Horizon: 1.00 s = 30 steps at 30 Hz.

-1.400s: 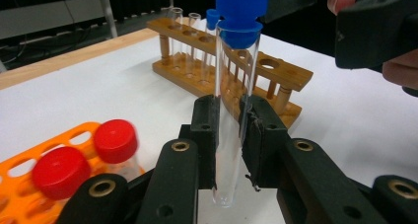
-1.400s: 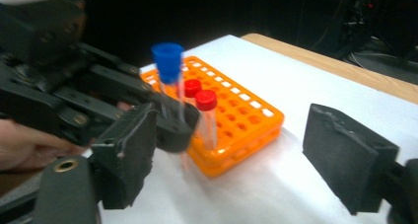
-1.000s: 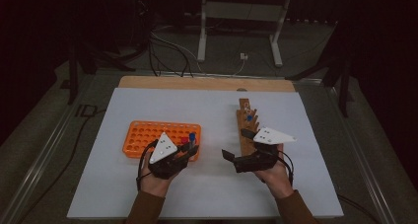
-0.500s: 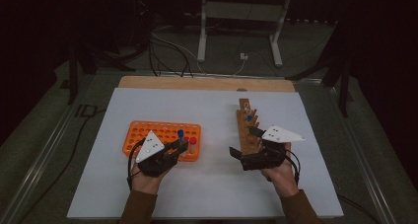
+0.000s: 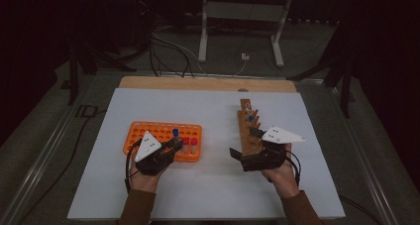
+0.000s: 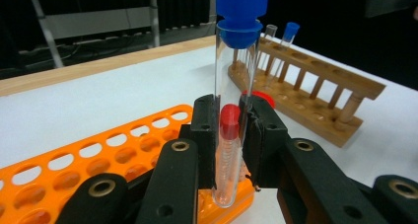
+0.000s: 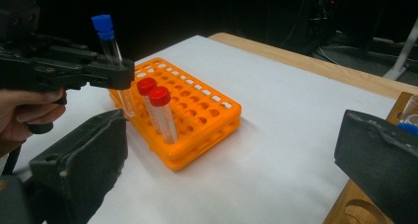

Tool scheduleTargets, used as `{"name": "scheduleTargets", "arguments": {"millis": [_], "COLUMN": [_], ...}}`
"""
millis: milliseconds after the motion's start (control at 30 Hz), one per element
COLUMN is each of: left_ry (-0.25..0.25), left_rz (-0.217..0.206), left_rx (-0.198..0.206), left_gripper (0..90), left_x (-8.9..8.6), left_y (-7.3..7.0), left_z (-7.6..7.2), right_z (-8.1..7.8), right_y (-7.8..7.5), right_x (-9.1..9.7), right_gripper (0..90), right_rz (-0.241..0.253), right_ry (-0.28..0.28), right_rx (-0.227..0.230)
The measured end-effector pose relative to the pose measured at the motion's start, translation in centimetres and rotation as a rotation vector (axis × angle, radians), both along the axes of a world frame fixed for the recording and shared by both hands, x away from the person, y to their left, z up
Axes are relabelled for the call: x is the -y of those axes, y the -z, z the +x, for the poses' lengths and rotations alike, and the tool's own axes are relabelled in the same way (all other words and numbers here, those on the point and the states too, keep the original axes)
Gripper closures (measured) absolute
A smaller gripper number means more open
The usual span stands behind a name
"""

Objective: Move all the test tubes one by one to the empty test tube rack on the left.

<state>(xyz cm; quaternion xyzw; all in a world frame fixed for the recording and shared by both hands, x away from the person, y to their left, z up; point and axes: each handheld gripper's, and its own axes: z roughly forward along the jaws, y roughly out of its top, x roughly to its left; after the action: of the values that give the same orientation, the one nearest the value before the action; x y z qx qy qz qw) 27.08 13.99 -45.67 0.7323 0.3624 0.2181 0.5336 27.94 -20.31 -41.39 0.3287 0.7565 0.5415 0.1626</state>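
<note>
One blue-capped tube — clamped upright between left tongs.

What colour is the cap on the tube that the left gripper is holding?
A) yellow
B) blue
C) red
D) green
B: in the left gripper view the left gripper is clamped on a clear tube with a blue cap, held over the orange rack; the red caps belong to tubes already standing in that rack.
</note>
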Motion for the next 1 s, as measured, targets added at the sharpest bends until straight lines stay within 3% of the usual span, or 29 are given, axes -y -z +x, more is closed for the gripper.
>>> {"name": "scheduleTargets", "arguments": {"millis": [467,833,1000], "left_ry": [-0.056,-0.059,-0.054], "left_rz": [0.010,0.001,0.066], "left_rx": [-0.026,-0.052,-0.078], "left_gripper": [77.0,76.9,77.0], "left_x": [-0.2,0.1,0.6], "left_y": [1.6,2.6,3.1], "left_z": [1.1,1.7,1.8], "right_z": [0.0,0.0,0.0], "right_y": [0.0,0.1,0.1], "right_x": [0.0,-0.2,-0.2], "right_gripper": [0.0,0.0,0.0], "right_rz": [0.004,0.003,0.001], "right_ry": [-0.008,-0.016,-0.019], "right_rx": [-0.002,-0.002,-0.003]}}
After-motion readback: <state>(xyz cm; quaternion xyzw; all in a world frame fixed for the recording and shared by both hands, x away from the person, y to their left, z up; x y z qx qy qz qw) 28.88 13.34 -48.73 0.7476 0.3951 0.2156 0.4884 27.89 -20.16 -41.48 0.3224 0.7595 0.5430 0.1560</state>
